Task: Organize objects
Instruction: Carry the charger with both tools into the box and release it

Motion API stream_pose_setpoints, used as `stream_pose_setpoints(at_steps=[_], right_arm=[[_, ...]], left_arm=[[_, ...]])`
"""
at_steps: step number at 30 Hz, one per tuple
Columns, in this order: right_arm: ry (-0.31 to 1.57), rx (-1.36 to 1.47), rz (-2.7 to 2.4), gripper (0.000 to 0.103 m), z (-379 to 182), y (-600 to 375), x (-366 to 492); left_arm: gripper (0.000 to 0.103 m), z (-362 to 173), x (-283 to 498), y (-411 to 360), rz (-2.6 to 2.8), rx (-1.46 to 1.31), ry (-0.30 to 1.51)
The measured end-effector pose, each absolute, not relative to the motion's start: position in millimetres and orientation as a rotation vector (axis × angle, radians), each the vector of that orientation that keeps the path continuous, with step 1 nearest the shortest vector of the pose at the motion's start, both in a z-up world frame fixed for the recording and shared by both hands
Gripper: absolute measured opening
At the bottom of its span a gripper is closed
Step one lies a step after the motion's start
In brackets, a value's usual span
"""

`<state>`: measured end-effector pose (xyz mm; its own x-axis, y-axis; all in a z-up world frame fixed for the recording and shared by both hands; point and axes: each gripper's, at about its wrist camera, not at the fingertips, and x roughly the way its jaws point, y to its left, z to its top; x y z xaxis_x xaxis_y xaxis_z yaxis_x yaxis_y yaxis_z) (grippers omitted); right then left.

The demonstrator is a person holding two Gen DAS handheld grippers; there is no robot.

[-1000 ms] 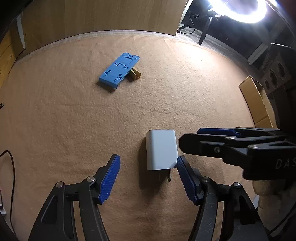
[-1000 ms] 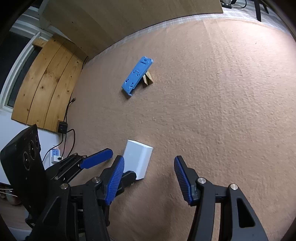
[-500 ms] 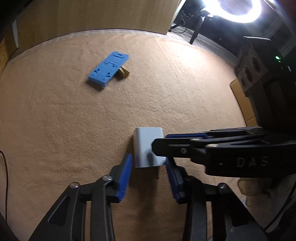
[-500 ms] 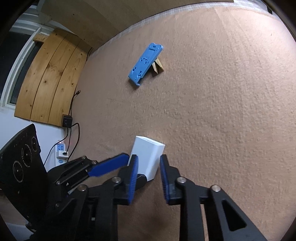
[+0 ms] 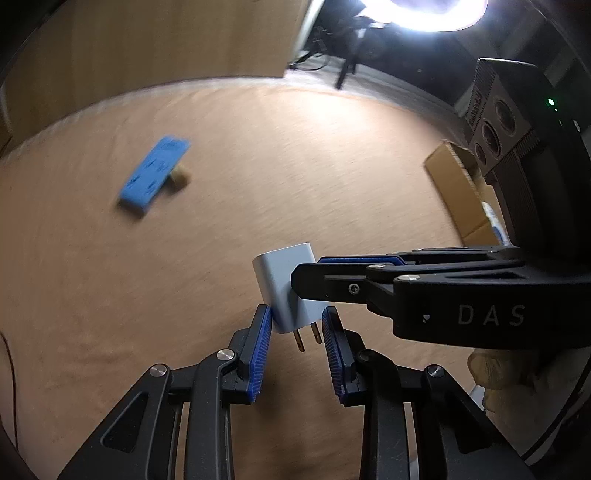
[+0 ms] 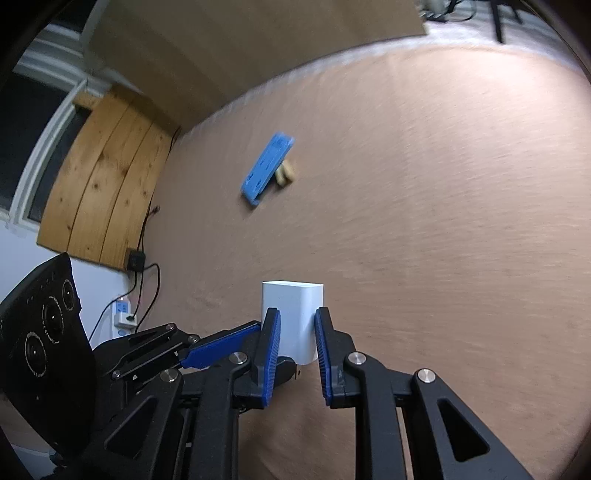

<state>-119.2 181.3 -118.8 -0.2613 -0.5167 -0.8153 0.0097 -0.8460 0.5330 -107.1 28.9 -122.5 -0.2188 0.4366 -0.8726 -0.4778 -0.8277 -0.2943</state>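
A white plug-in charger (image 5: 282,280) with two metal prongs is lifted off the tan felt table (image 5: 258,155). My right gripper (image 6: 297,332) is shut on the white charger (image 6: 293,314), and its black fingers (image 5: 332,280) reach in from the right in the left wrist view. My left gripper (image 5: 295,328) has its blue pads on either side of the charger's prong end, and the left pad touches it. A blue plastic stand (image 5: 153,175) on a small wooden block (image 5: 179,177) lies far left; it also shows in the right wrist view (image 6: 267,168).
An open cardboard box (image 5: 461,192) stands at the table's right edge. A ring light (image 5: 424,11) glares at the back. Wooden panels (image 6: 103,192) and a wall socket with cables (image 6: 125,314) are off the table's left side.
The right gripper closed on the charger and lifted it, tilting it upright. The left gripper narrowed around the prong end. Both views are blurred by motion.
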Motion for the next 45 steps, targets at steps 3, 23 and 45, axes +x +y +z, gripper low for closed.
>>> stream_pose_setpoints(at_steps=[3, 23, 45], right_arm=[[-0.643, 1.622, -2.219, 0.018, -106, 206, -108], [-0.758, 1.509, -2.603, 0.018, -35, 431, -65], [-0.913, 1.621, -2.64, 0.018, -82, 563, -81]], left_arm=[[0.031, -111, -103, 52, 2.063, -1.43, 0.078], [0.031, -48, -89, 305, 1.889, -1.188, 0.215], [0.031, -106, -127, 473, 1.776, -1.288, 0.343]])
